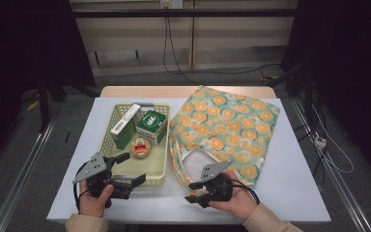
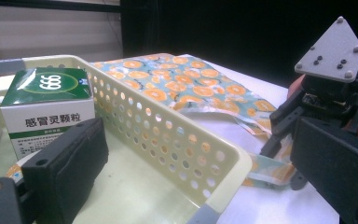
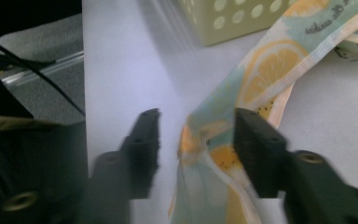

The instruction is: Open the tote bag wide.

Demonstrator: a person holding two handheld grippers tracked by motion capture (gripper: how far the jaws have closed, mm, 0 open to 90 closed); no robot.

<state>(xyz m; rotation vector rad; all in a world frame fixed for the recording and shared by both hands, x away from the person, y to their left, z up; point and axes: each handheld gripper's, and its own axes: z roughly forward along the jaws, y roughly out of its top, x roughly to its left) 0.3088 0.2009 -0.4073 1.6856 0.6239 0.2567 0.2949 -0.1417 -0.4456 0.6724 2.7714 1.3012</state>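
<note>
the orange-print tote bag (image 1: 227, 128) lies flat on the surface beside the basket (image 1: 107, 137). its strap (image 3: 261, 77) runs between the right gripper (image 3: 198, 140)'s wide-open jaws. the left gripper (image 1: 125, 169) is open too, straddling the basket's near wall. soft, light cloth likely bunches, so pinch the strap itself.

1. I see a white table top (image 1: 299, 193) in the middle of the room, with a wooden edge (image 1: 188, 91) at its far side.
2. The floor (image 1: 72, 121) around it is grey, like a carpet.
3. Metal rails (image 1: 21, 174) run along the floor on both sides of the table.
4. The far wall (image 1: 140, 38) is of pale panels, with a dark horizontal bar (image 1: 183, 13) across it.
5. Black cables (image 1: 166, 48) hang down from a socket (image 1: 170, 4) on this wall and lie on the floor.
6. A white power strip (image 1: 320, 142) lies on the floor at the right.
7. The left and right sides of the room are very dark; the light falls mainly on the table.
</note>
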